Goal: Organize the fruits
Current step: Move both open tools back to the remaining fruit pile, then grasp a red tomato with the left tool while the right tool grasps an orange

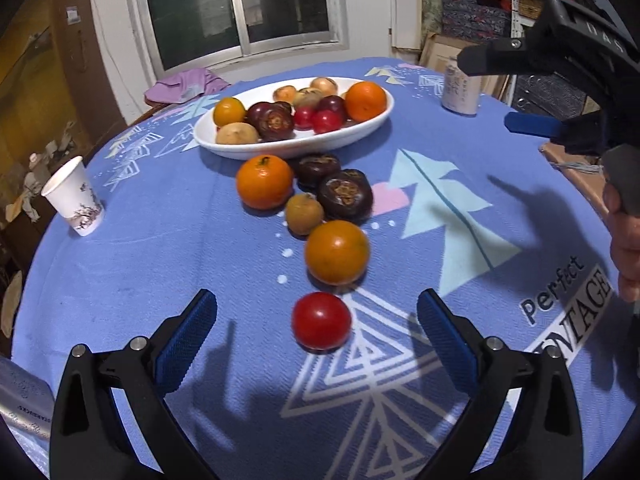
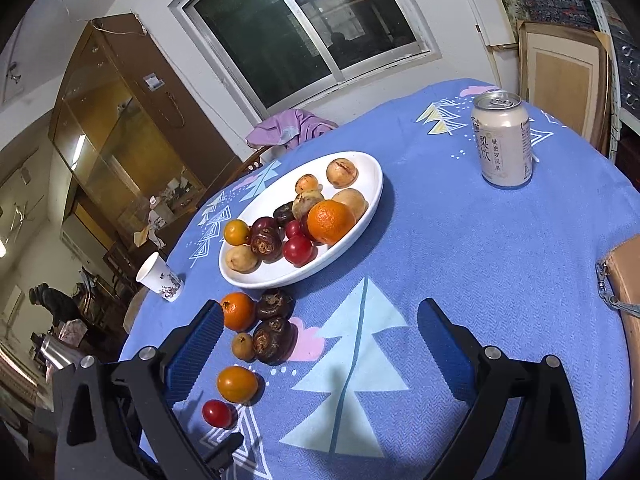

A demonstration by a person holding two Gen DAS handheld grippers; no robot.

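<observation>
At the bottom of my left wrist view, the left matte-black plastic gripper [image 1: 317, 344] carries blue ribbed pads [image 1: 188, 344] and round silver screws [image 1: 138, 343]. At right, the right black gripper [image 1: 520, 92] bears pale raised letters, a blue pad tip and a grey handle. My right view shows the same build.

Bright indoor light from overhead; lamp glare in dark window [image 2: 304, 28], sharp shadows on blue tablecloth [image 1: 460, 240]. Heavy fisheye bend, black corners; pics mostly sharp, slight blur at edges
</observation>
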